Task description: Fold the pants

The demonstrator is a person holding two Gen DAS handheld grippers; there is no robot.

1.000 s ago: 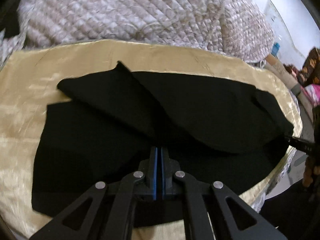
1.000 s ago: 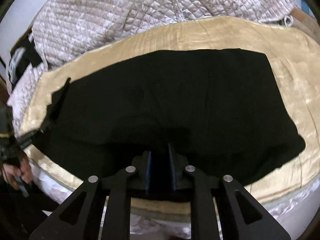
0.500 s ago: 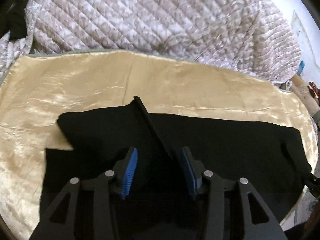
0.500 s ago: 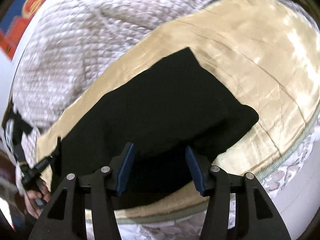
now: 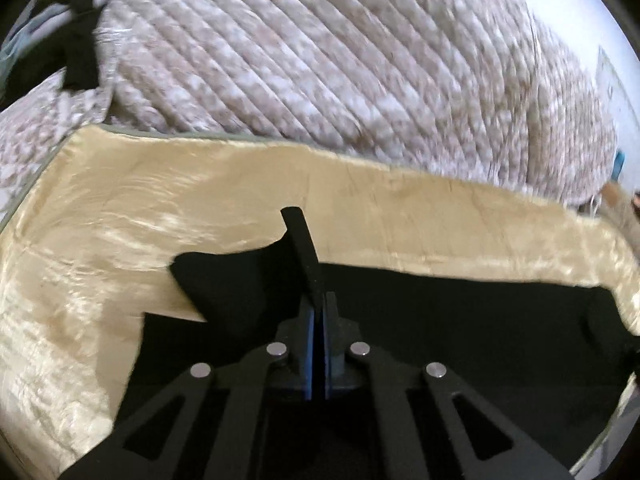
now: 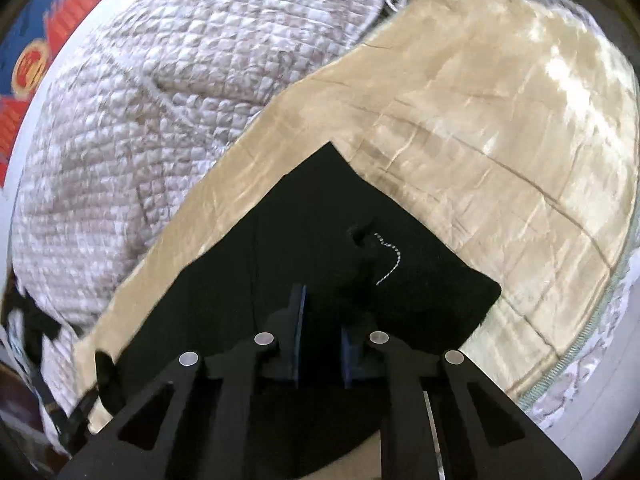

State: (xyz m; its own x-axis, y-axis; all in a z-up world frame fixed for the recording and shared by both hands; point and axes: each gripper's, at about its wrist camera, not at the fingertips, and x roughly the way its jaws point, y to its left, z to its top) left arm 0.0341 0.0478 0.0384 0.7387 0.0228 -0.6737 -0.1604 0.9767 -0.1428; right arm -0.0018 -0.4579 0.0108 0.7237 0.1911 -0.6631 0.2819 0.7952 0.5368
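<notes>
- Left gripper tips forward and downward over the bed, black linkage arms fanning back toward the camera, and its jaws have just snapped closed
- Blue pads sit pressed together, and a stiff ridge of the black pants rises straight out from between the tips: that's a pinch on the fabric
- Ahead and to the left of those jaws a pointed flap of the pants stands lifted; to the right the cloth runs flat and matte, a long dark strip
- Right gripper is angled down too, view rolled so the bed slants across the frame
- Its jaws have just been closing, down to a narrow gap with dark cloth filling the space between the blue pads; whether the pads actually bite the cloth, I cannot tell
- Beyond the right jaws the pants form a broad black wedge, corner pointing away, with a small pale stitched thread curling just ahead and to the right of the tips
- Under the pants: a golden satin sheet, glossy and creased
- Further out past both jaws, a puffy quilted comforter, pale and mottled, heaped in a mound
</notes>
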